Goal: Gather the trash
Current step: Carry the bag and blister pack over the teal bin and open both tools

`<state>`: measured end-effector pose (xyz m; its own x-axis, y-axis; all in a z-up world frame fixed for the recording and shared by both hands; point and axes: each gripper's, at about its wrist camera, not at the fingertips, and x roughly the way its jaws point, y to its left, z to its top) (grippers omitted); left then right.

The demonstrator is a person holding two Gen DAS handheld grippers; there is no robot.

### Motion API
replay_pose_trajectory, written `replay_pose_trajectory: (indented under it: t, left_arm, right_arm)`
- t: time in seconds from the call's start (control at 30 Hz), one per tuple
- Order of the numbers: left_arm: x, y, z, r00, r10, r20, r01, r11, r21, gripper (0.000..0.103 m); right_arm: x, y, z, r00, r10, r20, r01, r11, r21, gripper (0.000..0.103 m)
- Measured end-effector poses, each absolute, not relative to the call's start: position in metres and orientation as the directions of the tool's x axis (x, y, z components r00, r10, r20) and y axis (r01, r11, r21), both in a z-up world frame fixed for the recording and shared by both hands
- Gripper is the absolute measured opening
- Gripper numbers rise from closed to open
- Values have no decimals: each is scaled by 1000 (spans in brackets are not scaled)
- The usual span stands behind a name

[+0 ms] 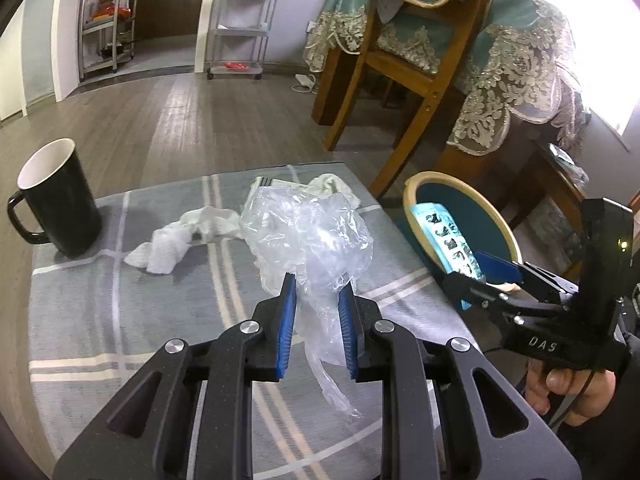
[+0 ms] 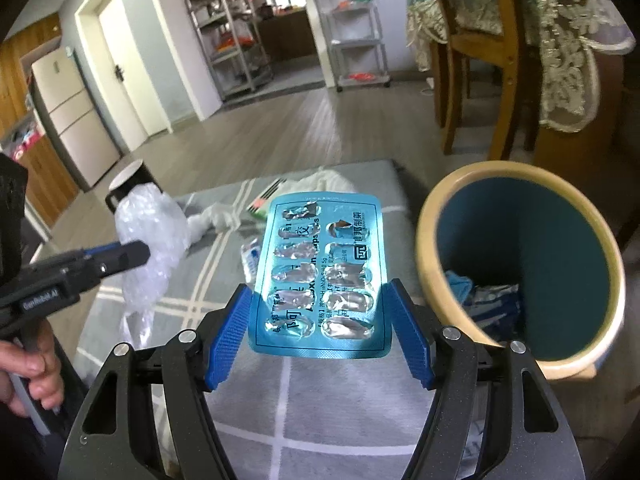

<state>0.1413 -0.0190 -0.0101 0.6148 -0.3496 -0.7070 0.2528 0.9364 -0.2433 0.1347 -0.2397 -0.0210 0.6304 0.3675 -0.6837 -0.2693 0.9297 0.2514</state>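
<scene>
The left gripper (image 1: 316, 300) has its fingers pinching a crumpled clear plastic bag (image 1: 308, 236), lifted above the grey checked bench (image 1: 80, 300). The right gripper (image 2: 320, 320) has its fingers clamping an empty blue blister pack (image 2: 320, 276), its foil pockets burst, just beside the teal bin (image 2: 520, 264). A twisted white tissue (image 1: 180, 240) lies on the bench near a black mug (image 1: 56, 200).

Black mug (image 2: 130, 184) mostly hidden behind plastic bag (image 2: 148, 248); bin (image 2: 516, 364) contents perhaps wrappers
</scene>
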Motion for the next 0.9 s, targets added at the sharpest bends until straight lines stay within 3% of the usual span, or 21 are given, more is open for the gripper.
replay_pose_trajectory:
  t: [0.43,0.9]
  left_arm:
    - [149,-78,-10,570,-425,-703,332,902,-277,20]
    - [190,-161,4,522,-501,-690,437,852,-289,20]
  right_arm:
    - [135,-297,-4,715,230,-660,-65,962,264,70]
    - [131,-344,-3,745,171,-644,69,942,330,70]
